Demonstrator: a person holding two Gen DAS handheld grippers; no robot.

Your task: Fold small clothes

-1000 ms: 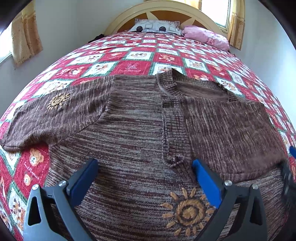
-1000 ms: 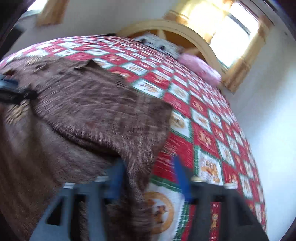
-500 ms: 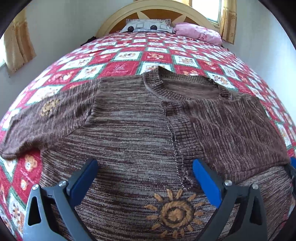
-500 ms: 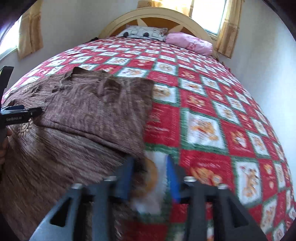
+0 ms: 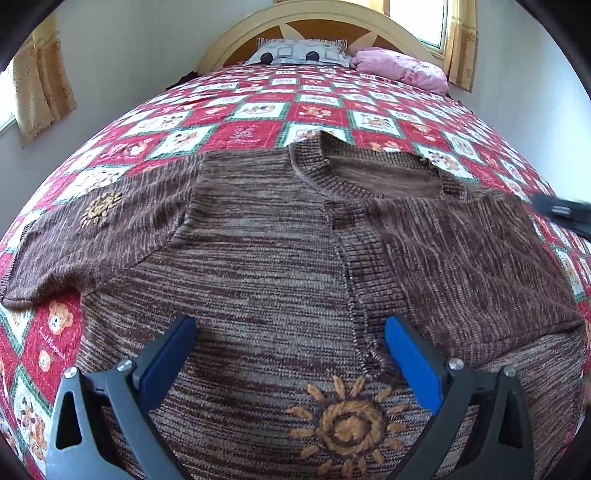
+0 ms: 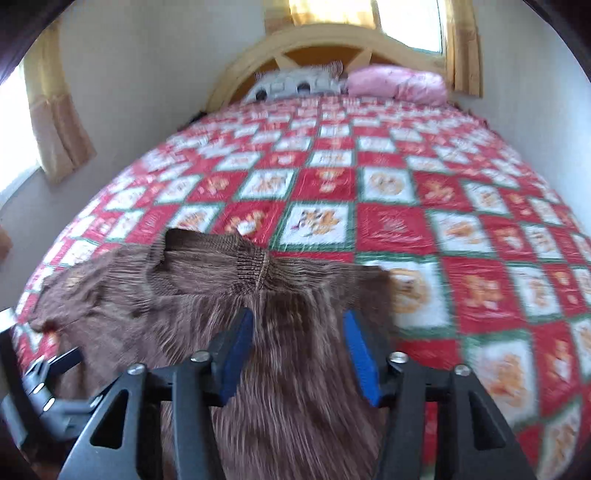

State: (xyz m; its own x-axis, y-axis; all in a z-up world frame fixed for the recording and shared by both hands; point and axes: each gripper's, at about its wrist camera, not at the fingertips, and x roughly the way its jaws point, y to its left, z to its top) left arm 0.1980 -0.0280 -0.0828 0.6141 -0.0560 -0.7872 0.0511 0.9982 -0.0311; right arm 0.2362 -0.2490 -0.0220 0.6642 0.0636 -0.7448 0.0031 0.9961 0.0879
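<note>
1. A brown marled knit sweater [image 5: 258, 258] with orange embroidered sun motifs lies spread front-up on a bed covered by a red, white and green patchwork quilt [image 5: 314, 110] printed with teddy bears.
2. In the left wrist view, the sweater's right side is folded inward, its sleeve and side panel lying across the chest with the folded edge running down near the middle of the garment; the left sleeve [image 5: 92, 229] lies flat, stretched out toward the left edge of the bed.
3. The left claw [image 5: 288, 354], black-framed with blue pads, hangs just above the sweater's near hem area, its jaws wide apart and gripping nothing; a large sun motif [image 5: 347, 424] shows between and just below them.
4. The right claw [image 6: 299, 347] points over the folded right shoulder, near the ribbed collar [image 6: 221, 254]; its jaws stand partly apart and are closing slightly, with knit fabric seen beneath them but none pinched between the pads. The view is motion-blurred.
5. At the far end of the bed, a cream arched wooden headboard [image 5: 314, 18] backs a grey patterned pillow [image 5: 299, 55] and a pink pillow [image 5: 402, 66] at its right.
6. Yellow curtains [image 5: 40, 81] hang at windows on the left and far right walls.
</note>
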